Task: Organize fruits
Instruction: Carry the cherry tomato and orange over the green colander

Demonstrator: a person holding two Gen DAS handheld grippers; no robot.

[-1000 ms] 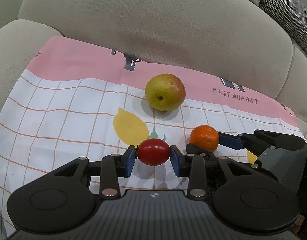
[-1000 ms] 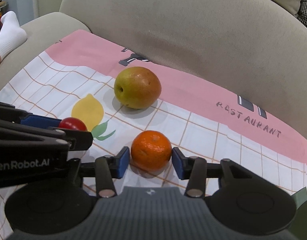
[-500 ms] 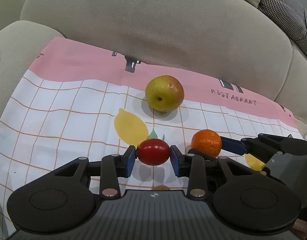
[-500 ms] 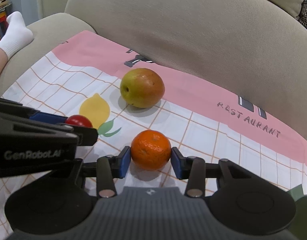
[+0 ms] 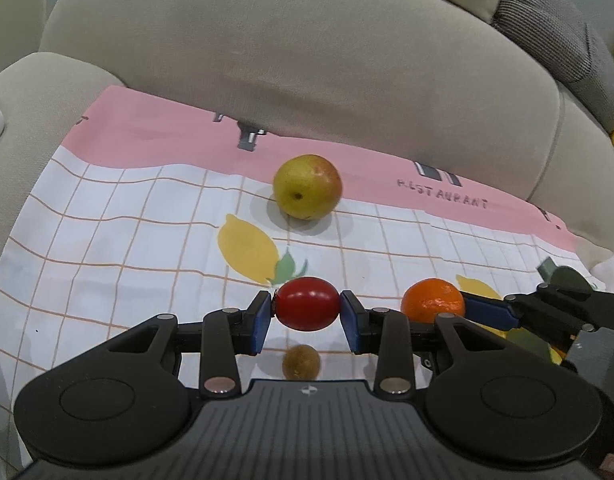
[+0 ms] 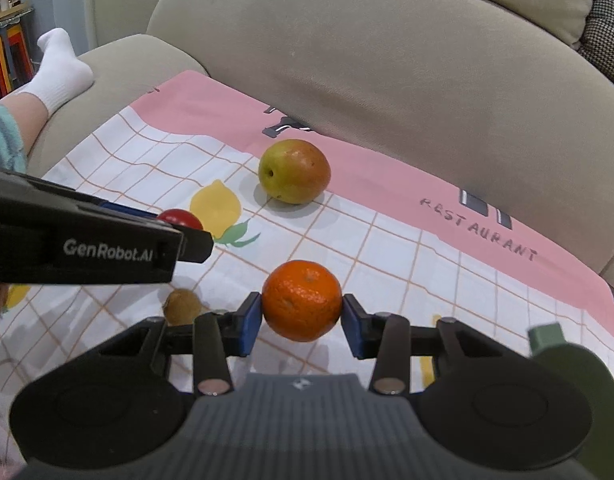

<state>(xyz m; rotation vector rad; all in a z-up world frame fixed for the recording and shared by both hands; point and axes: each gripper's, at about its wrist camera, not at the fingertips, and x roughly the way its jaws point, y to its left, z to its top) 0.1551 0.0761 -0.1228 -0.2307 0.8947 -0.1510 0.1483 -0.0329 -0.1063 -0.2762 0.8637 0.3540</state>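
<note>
The left gripper [image 5: 306,317] is clamping a tomato [image 5: 307,303] between its blue pads, holding the smooth, glossy red oval clear of the cloth [image 5: 107,248]. In the right wrist view the tomato [image 6: 180,218] is peeking out from behind the left gripper's black body, which is showing a white "GenRobot.AI" label.

The right gripper [image 6: 301,322] is squeezing an orange [image 6: 301,300] between its own blue pads; the fruit is round, with a dimpled, matte peel, and it is hanging above the cloth [image 6: 387,256]. From the left wrist view the orange [image 5: 432,299] is sitting to the right of the tomato, with one blue pad pressing on its right side.

A pear [image 5: 307,186] is lying on the cloth beyond both grippers, at the edge where the pink band is meeting the white grid. It is plump, yellow-green, blushing red on one side, its dark dimple facing the cameras. A small, brown, dull-skinned round fruit, perhaps a kiwi [image 5: 301,362], is resting on the cloth directly beneath the tomato.

The cloth is thin printed fabric, white with orange lines, yellow lemon prints and the word "RESTAURANT", spreading over a beige, softly padded sofa [image 5: 307,60]. A foot in a white ribbed sock [image 6: 61,72] is resting on the sofa's arm.
</note>
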